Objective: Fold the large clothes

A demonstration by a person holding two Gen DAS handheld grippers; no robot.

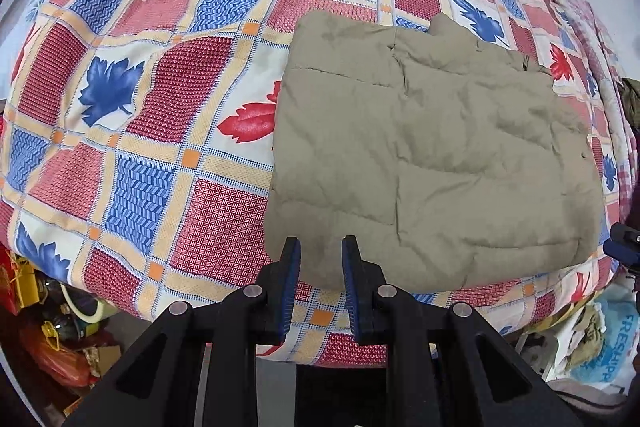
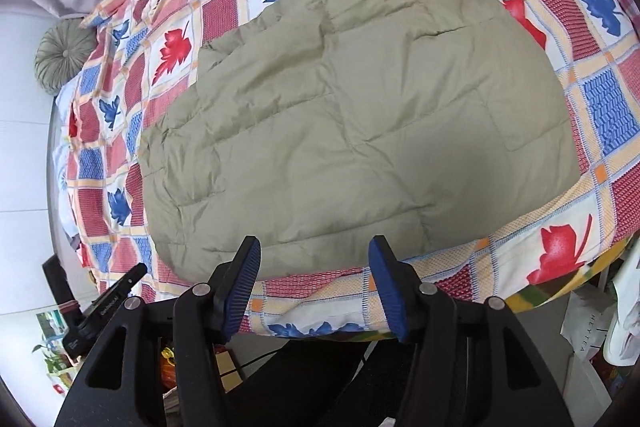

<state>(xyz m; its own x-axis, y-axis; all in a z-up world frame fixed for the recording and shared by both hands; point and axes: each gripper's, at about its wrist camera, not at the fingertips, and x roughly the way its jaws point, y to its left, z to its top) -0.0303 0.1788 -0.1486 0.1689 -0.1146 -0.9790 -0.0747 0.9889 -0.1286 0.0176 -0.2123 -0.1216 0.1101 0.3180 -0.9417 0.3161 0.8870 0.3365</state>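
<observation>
Each gripper (image 1: 321, 247) (image 2: 314, 247) has black angular arms, silver round rivets and blue ribbed pads (image 2: 386, 287)

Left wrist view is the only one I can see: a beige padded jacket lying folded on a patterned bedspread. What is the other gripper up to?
Observer: The right gripper hangs over the near edge of the jacket, with its jaws wide apart and nothing between them.
Operator: Is there anything else around the bed that I miss?
Observer: Yes, a round green cushion lies by the left edge of the bedspread in the right wrist view, well apart from the jacket.
</observation>
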